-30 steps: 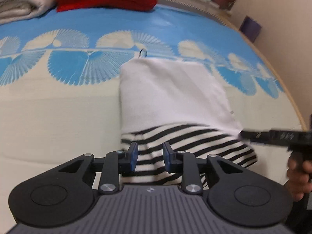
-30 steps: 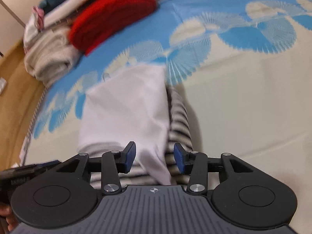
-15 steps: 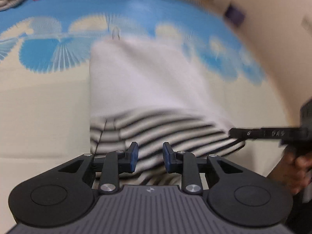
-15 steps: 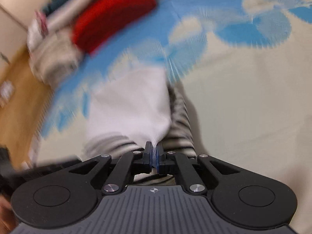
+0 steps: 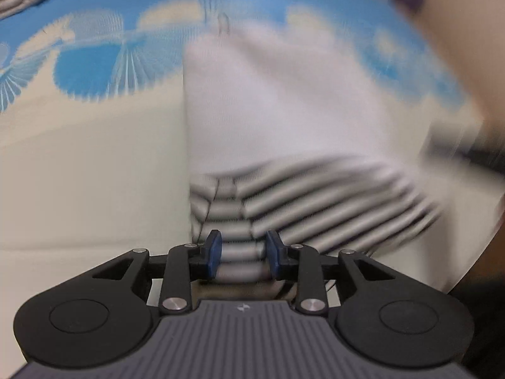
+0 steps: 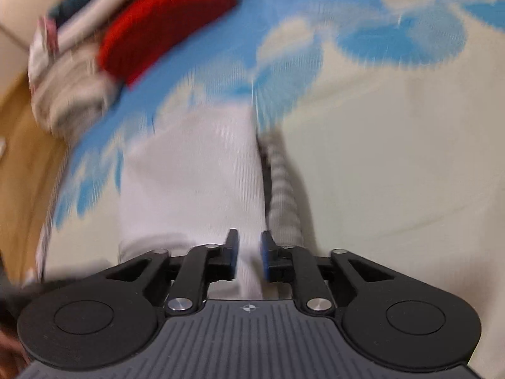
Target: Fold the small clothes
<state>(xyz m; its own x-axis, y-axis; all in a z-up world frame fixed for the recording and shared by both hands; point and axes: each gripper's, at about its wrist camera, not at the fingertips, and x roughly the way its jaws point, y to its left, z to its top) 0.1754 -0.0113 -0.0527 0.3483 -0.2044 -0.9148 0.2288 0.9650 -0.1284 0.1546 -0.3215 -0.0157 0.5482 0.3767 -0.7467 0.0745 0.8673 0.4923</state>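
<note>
A small garment lies folded on the bed, its white part (image 5: 284,101) over a black-and-white striped part (image 5: 315,202). Both views are blurred by motion. My left gripper (image 5: 243,252) is open, with the striped hem between its blue pads. In the right wrist view the white part (image 6: 192,183) lies ahead with a strip of the striped part (image 6: 284,195) along its right side. My right gripper (image 6: 249,257) is open with a narrow gap, and the white edge sits between its pads. The right gripper shows as a dark blur (image 5: 467,151) at the right edge of the left wrist view.
The bed cover (image 5: 94,170) is cream with a blue fan pattern (image 5: 104,72). A red folded cloth (image 6: 164,28) and a pile of pale and striped clothes (image 6: 66,88) lie at the far end. A wooden floor (image 6: 19,145) shows beyond the bed's left edge.
My right gripper shut on the white edge half a second ago and has now opened again. My left gripper stayed open and has moved closer over the striped hem.
</note>
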